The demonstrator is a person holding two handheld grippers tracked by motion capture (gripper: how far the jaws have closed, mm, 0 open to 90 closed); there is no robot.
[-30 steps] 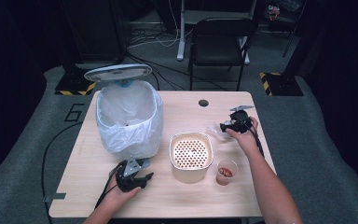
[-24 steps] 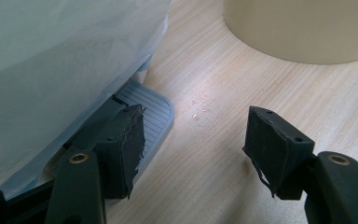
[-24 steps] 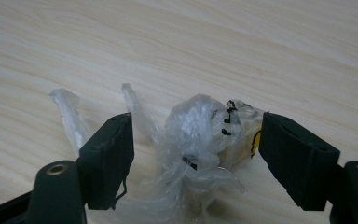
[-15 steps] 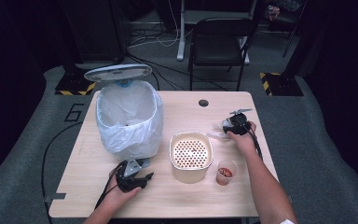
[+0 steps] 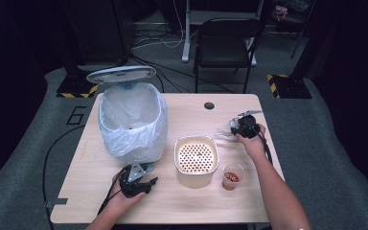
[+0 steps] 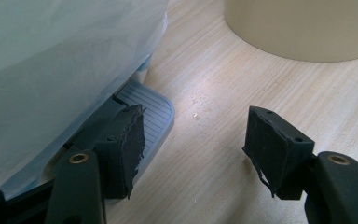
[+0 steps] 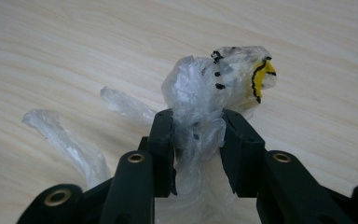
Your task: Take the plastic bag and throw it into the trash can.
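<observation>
Now, pale wood surface (image 5: 91,191), dark room, chair (image 5: 225,43) behind, right tongs (image 7: 198,135) pinching crumpled plastic wrap (image 7: 214,84) near right edge, left tongs (image 6: 191,144) wide, bin pedal (image 6: 149,112) partly hidden.

You are working under a bright light falling from above onto the table (image 5: 191,201), while the floor and room around it are sinking into near black. In the high view the picture is looking soft and grainy, with short shadows under the bin (image 5: 132,122) and tub (image 5: 196,158). In the left gripper view a pale glare is sitting on the wood near the pedal (image 6: 151,109), and the tub at the top edge is blurring. In the right gripper view the plastic (image 7: 214,93) is glinting; the near jaws are going soft.
</observation>
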